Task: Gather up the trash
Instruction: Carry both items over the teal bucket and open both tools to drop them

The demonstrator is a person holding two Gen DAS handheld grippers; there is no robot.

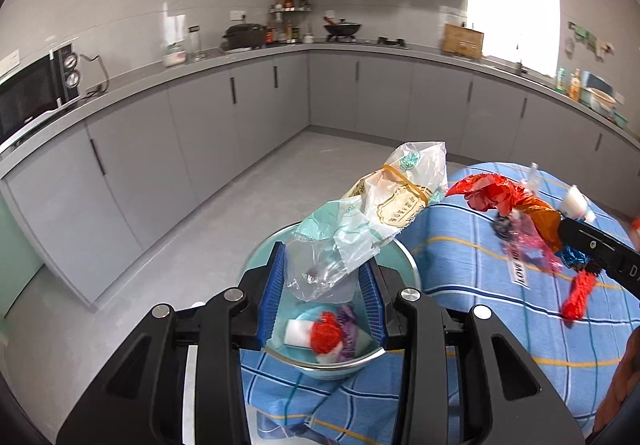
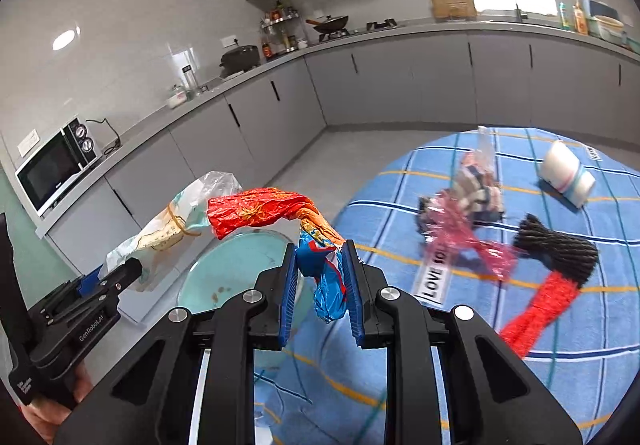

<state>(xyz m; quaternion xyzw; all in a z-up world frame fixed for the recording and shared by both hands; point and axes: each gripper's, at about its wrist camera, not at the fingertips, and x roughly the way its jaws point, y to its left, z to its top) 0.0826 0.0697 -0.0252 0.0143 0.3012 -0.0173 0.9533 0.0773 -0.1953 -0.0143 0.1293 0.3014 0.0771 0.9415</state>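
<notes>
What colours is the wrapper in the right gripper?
The wrapper is red-orange at its free end and blue where the right gripper pinches it; clearest in the right wrist view.

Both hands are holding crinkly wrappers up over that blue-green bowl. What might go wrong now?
1. The clear plastic bag in the left hand-held gripper sticks out far past the bowl, so it might flop onto the tablecloth when let go.
2. The red and blue wrapper in the right hand-held gripper is long and light; its red end could hang over the rim.
3. Both held pieces are close together and might tangle.
</notes>
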